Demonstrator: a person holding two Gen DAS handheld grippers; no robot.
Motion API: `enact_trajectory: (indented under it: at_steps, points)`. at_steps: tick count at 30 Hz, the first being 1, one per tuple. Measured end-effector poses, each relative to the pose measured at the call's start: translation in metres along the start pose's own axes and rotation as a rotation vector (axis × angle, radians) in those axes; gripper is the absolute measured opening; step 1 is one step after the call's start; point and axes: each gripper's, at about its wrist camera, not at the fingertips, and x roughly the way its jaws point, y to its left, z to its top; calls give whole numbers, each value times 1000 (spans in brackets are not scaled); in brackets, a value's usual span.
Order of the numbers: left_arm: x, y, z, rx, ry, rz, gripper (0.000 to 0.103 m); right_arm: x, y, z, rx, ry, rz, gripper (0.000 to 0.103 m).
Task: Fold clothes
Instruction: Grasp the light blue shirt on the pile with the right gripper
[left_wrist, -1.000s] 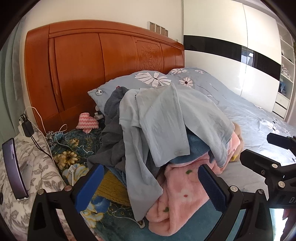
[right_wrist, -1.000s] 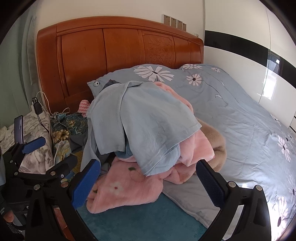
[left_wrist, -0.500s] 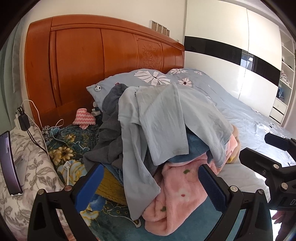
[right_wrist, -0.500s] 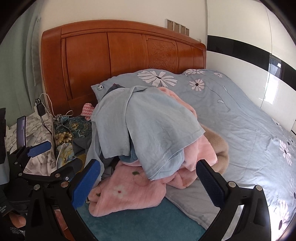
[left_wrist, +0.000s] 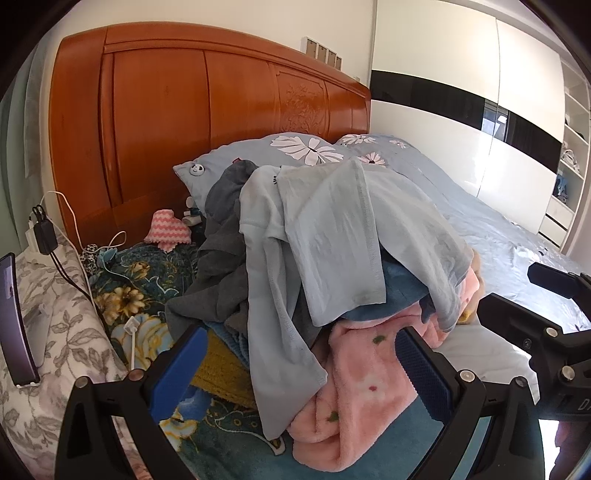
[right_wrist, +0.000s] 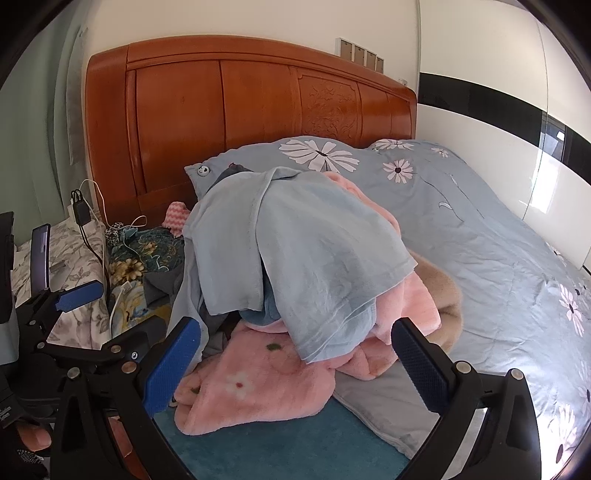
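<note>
Both cameras have edged closer to the heap of laundry since a second ago, with the wooden headboard (left_wrist: 207, 122) sitting slightly differently in each view, while the clothes themselves lie unchanged. At far left, a phone (left_wrist: 16, 321) leans on a leaf-print pillow (left_wrist: 62, 325) near a charger (left_wrist: 42, 236) plugged in beside the bed. The left gripper (left_wrist: 299, 369) hovers in front of the pile, its blue-padded fingers (left_wrist: 177, 369) spread wide and holding nothing. Between them rises the clothes pile (left_wrist: 332, 266) on the bed: a pale blue garment (left_wrist: 332, 236) draped over the top, a dark grey garment (left_wrist: 221, 273) to its left, a mustard knit (left_wrist: 221, 373) underneath and a pink fleece (left_wrist: 369, 391) spilling toward the camera onto a teal floral blanket (left_wrist: 229, 435). The right gripper (right_wrist: 295, 365), also short of the pile, has its fingers (right_wrist: 421, 362) spread apart and empty. To the right stretches the pale blue daisy-print duvet (right_wrist: 498, 258), with a white wardrobe (left_wrist: 461, 147) behind.
</note>
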Motion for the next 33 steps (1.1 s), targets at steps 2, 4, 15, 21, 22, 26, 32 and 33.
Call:
enact_trajectory:
  at_steps: [2,4,15,21,22,26,32,33]
  points:
    - [2,2,-1,-4,4,-2,103,3,2,0,-5,6,0,103]
    - [4,5,-3,-9,9,-5,103,6,3,0,-13,12,4,103]
    - [19,29,-17,-51,38,3,103,37,4,41,-48,-33,30,103]
    - [28,43,-24,-81,54,11,103,80,24,89,-58,-55,62,92]
    - [29,46,-26,-86,58,12,103,89,26,97,-55,-50,55,85]
    - [35,53,-31,-98,68,14,103,125,23,117,6,-6,53,68]
    - [45,59,-40,-117,94,16,103,151,23,129,85,46,92,43]
    - [46,60,-41,-124,99,14,103,152,23,129,90,54,87,37]
